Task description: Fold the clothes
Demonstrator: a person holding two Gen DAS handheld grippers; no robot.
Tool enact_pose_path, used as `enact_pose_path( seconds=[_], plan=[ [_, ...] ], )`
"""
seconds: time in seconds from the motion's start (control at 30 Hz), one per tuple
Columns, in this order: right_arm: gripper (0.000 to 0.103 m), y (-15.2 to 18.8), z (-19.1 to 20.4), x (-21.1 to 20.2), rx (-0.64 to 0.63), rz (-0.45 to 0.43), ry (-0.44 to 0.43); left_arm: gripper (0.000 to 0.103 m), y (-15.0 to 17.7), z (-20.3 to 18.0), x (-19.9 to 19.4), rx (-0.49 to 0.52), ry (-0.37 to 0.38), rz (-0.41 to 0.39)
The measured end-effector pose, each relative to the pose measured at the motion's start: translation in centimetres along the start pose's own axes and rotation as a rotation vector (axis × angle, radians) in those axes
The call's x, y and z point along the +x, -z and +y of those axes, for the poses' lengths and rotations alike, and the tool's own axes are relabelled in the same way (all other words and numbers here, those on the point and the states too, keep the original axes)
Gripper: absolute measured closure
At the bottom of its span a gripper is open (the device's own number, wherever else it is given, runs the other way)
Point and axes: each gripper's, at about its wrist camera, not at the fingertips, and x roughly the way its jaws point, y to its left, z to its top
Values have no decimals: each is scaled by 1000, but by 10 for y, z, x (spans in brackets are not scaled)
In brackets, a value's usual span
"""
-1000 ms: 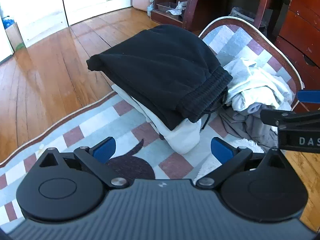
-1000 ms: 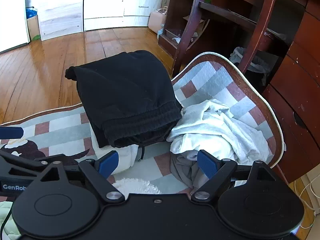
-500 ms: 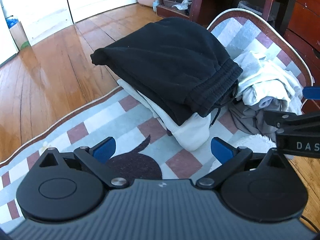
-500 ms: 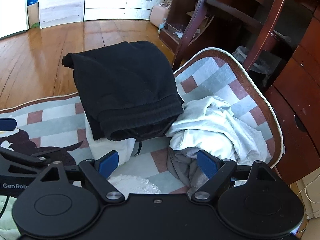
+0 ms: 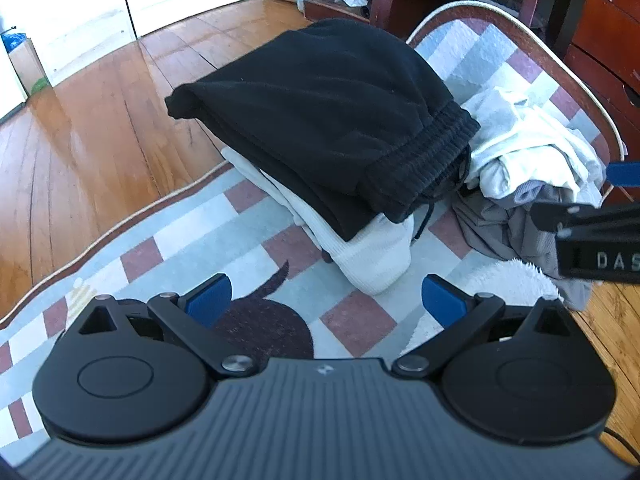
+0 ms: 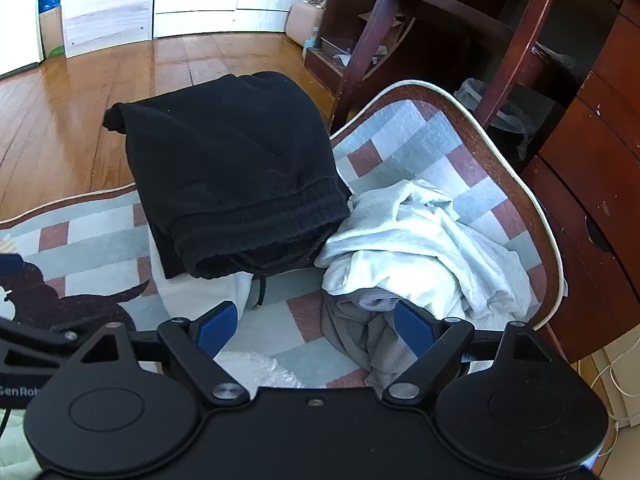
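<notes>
A checked rug (image 5: 168, 248) covers the wood floor. On it sits a folded stack: black trousers (image 6: 232, 168) on a white garment (image 5: 372, 256). Just beside, touching it, lies an unfolded heap, a white top (image 6: 420, 240) over grey cloth (image 6: 360, 336).

The left gripper (image 5: 324, 300) and right gripper (image 6: 316, 326) both hover with fingers apart, holding nothing.

Grabbing the heap carelessly could snag the trousers' drawstring (image 6: 260, 288) and topple the stack.

Readable lettering: "DAS" and "GenRo" on the gripper bodies.

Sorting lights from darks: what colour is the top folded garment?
Black, clearest in the right wrist view.
</notes>
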Motion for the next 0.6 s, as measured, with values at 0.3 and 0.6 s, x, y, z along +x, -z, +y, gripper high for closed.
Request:
enact_pose_path(
  seconds=[0.3, 0.6],
  plan=[
    [15, -2, -4, 4, 9, 4, 2, 0, 3, 2, 2, -2, 3, 7],
    [14, -7, 3, 3, -8, -3, -10, 0, 7, 3, 5, -8, 45, 33]
  ],
)
